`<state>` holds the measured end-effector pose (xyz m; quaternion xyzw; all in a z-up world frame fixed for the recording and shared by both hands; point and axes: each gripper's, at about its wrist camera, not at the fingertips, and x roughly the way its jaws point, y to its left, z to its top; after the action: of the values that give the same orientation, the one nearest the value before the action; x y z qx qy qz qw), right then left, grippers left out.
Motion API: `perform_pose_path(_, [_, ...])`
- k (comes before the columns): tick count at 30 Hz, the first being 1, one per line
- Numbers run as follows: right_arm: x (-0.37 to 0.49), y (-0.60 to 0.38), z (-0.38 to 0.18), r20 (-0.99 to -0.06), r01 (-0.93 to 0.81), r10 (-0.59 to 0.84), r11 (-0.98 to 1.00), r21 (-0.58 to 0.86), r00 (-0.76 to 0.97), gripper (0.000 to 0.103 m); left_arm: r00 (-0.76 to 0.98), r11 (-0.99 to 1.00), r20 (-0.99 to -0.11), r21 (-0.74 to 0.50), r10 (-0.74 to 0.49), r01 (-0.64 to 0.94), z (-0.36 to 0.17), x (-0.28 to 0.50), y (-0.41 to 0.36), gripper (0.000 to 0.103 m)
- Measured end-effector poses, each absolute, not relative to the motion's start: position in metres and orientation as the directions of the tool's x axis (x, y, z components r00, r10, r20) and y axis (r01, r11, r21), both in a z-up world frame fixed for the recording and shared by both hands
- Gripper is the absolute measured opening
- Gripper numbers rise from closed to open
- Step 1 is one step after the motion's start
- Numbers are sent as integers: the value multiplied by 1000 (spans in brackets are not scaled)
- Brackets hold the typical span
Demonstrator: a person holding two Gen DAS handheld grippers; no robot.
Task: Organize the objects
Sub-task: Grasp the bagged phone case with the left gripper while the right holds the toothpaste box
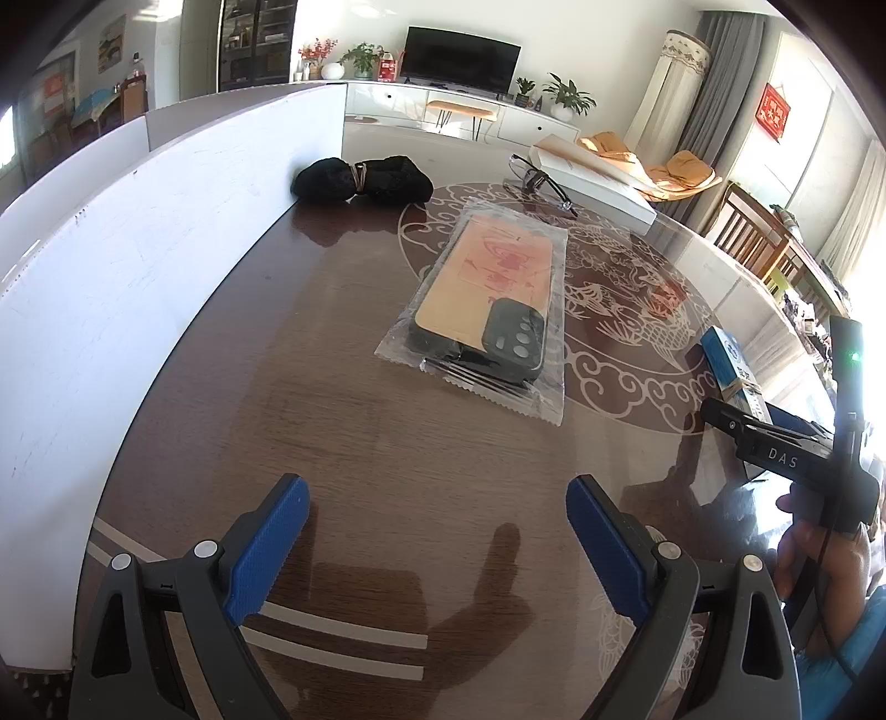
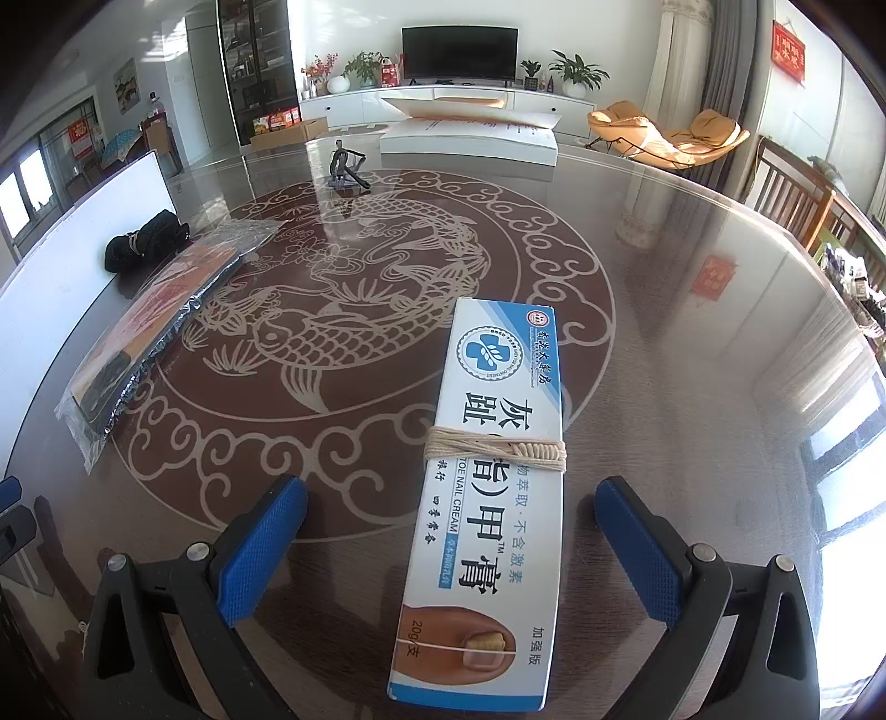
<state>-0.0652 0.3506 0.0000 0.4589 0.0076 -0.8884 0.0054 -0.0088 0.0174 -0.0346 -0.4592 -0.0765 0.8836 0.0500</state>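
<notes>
The work surface is a dark brown table [image 2: 692, 387] with a glossy top and a pale carp-and-cloud medallion [image 2: 354, 310] at its centre; a living room with a television [image 2: 459, 52] and white cabinet lies behind it.

Left wrist view, left to right: a white board [image 1: 138, 266] stands upright along the table's left edge; its lower end is cut off by the frame. A black fabric bundle [image 1: 362, 180] tied with a band lies against the board's far end. In the middle lies a phone case in a clear plastic bag [image 1: 487, 315], orange-backed with a dark camera block; the printed design is too faint to read. Beyond it, folded eyeglasses [image 1: 540, 183] rest just in front of a flat white box [image 1: 595, 177]. At the right edge, only part of the blue-and-white cream box [image 1: 733, 371] shows, behind the right gripper's black body [image 1: 775, 443], which is held by a hand [image 1: 814, 554]. The left gripper [image 1: 437, 548] hovers above bare table, blue pads wide apart and holding nothing.

Right wrist view, left to right: the board, bundle and bagged phone case appear edge-on at the left, detail lost in glare. The right gripper [image 2: 454, 554] has its fingers spread apart, one on each side of the cream box [image 2: 493, 487], neither touching it. The box lies flat on the table, lengthwise between the pads, wrapped with cream string [image 2: 495, 451] at mid-length. Its near end is printed "20g".
</notes>
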Motion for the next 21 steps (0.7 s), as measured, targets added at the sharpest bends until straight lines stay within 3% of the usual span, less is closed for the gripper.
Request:
perform_pose_path(4, [-65,351,0,-816,17,-3,-1000,-9,-579,103,-575,-981,-800,-190,171,-27,-33,-8,16,95])
perform_pose_path(10, [-65,351,0,-816,17,-2,-1000,-9,-579,103,-544,-931,-772,-360,328,-50,-26,-25,-4,95])
perform_pose_path(18, [-65,350,1,-815,17,-1,-1000,-10,-579,103,-498,-963,-826,-198,265,-184,-15,-119,31,95])
perform_pose_path(21, [-65,350,0,-815,16,-1,-1000,-11,-579,103,-452,-964,-874,-68,182,-257,-31,-152,62,95])
